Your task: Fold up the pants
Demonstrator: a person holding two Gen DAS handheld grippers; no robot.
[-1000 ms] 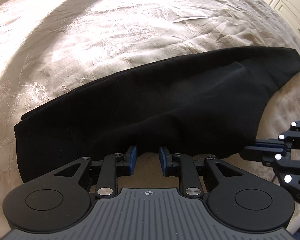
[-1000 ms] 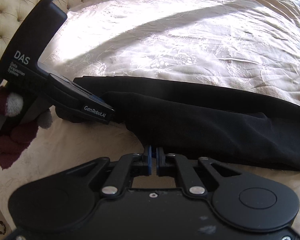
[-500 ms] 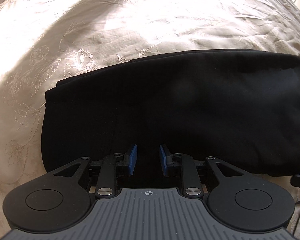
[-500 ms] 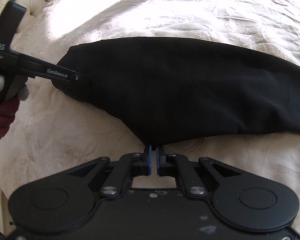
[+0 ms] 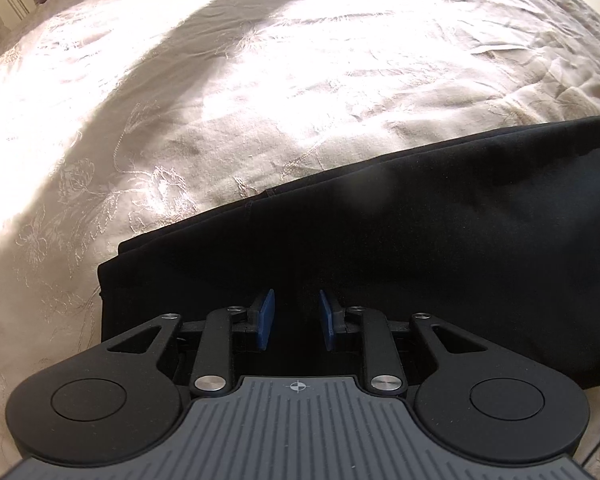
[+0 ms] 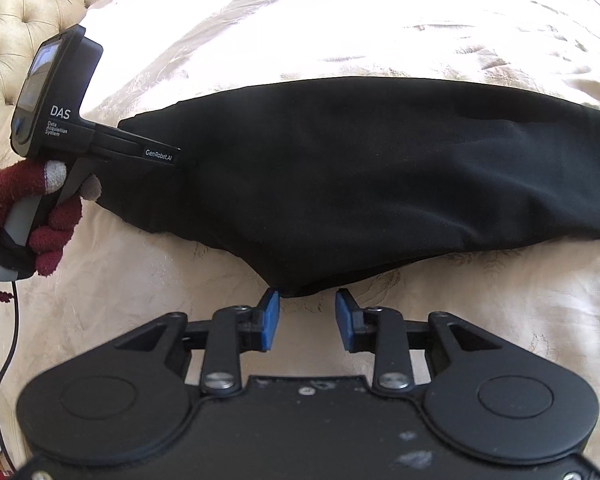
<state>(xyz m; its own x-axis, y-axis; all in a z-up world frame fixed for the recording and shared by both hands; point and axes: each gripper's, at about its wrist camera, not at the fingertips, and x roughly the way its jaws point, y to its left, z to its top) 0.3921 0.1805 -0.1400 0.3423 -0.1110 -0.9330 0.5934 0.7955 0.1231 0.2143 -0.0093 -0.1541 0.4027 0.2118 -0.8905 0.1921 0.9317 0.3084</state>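
The black pants [image 6: 380,176] lie folded lengthwise across the cream bedspread, a long dark strip. In the left wrist view the pants [image 5: 400,240] fill the lower right, with a squared end at the left. My left gripper [image 5: 296,312] is open and hovers over that end, its blue pads apart over the cloth. My right gripper [image 6: 307,312] is open at the near edge of the pants, where a pointed bulge of cloth ends just in front of its blue pads. The left gripper's body [image 6: 80,120] shows in the right wrist view, held by a red-gloved hand [image 6: 24,216].
The embroidered cream bedspread [image 5: 260,80] spreads far beyond the pants, brightly sunlit. A tufted headboard [image 6: 12,12] stands at the upper left of the right wrist view. A black cable [image 6: 8,340] hangs from the left gripper's handle.
My right gripper was shut on the pants' near edge and has opened and let go. My left gripper stayed open and shifted towards the squared end of the pants.
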